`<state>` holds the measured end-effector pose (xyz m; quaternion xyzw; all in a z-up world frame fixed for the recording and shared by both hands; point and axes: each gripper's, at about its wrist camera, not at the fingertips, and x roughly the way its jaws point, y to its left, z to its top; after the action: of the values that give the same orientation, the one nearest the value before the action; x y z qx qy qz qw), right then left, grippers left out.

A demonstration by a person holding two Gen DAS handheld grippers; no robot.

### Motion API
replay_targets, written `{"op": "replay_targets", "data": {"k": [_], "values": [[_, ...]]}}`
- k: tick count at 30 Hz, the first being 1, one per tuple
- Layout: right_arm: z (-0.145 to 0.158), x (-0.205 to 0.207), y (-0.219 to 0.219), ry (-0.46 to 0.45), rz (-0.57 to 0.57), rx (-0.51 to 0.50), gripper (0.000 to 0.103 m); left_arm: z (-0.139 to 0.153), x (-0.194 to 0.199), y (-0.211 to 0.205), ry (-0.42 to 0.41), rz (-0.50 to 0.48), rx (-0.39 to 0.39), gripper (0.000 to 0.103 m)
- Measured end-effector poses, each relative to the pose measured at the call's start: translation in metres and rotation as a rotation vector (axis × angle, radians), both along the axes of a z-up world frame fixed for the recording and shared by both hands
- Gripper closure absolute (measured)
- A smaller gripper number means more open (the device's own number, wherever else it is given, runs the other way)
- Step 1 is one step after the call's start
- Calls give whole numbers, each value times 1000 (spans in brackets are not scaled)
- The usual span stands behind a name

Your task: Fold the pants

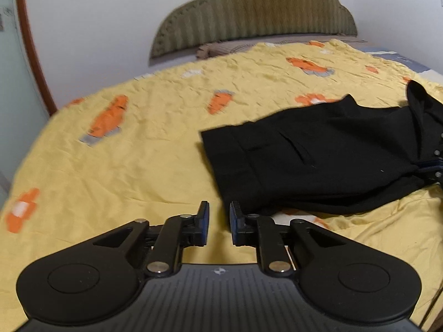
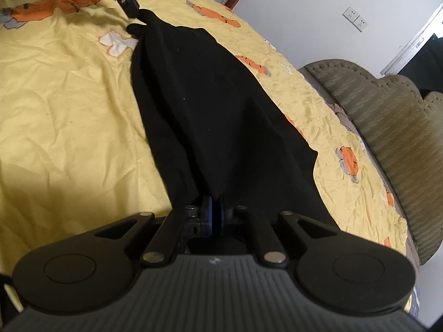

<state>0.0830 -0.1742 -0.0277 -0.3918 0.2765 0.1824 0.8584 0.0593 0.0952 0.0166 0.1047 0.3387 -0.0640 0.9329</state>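
Left gripper: fingers parted by narrow gap, nothing between pads, hovering over yellow bedsheet just beside waistband end of black pants. No contact with cloth visible.

Right gripper: blue pads pressed together, pinching gathered edge of pants.

Pants: lying on bedsheet, stretching away from right gripper. Olive headboard behind bed.
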Motion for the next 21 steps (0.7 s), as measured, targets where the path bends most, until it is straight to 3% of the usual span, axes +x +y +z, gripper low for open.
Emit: {"op": "replay_targets", "data": {"k": [4, 10, 16, 21], "values": [[2, -6, -3, -1, 13, 7, 95, 20, 1, -14, -52, -14, 27, 88], [0, -12, 1, -50, 9, -4, 97, 34, 15, -82, -88, -193, -24, 88], [5, -30, 6, -35, 25, -13, 97, 16, 33, -142, -53, -259, -56, 87], [-1, -34, 5, -25, 13, 3, 97, -25, 42, -163, 6, -259, 22, 87]]}}
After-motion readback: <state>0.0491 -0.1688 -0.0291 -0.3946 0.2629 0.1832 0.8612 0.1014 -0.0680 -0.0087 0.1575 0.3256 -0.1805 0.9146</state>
